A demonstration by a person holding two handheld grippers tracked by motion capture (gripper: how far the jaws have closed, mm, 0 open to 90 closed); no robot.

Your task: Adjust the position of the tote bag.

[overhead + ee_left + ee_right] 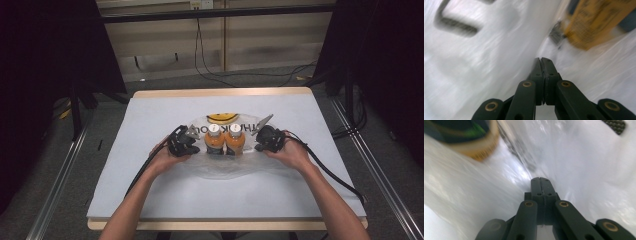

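- The two bottles [225, 141] hold orange liquid; each has a white cap with a dark mark at its middle.
- The plastic bag [225, 167] is clear to milky white, printed with black block letters and a yellow-and-black smiling figure [222, 118].
- In the left gripper view, a bottle label [596, 22] is yellow-orange with dark print, blurred.
- The left tool [183, 143] and the right tool [268, 138] are black; their jaw links carry brass-coloured pins.
- The cover on the counter [165, 195] is pale blue-grey; the counter's bare edge is light wood.
- The cables [327, 170] are black.
- The floor [395, 170] is grey.
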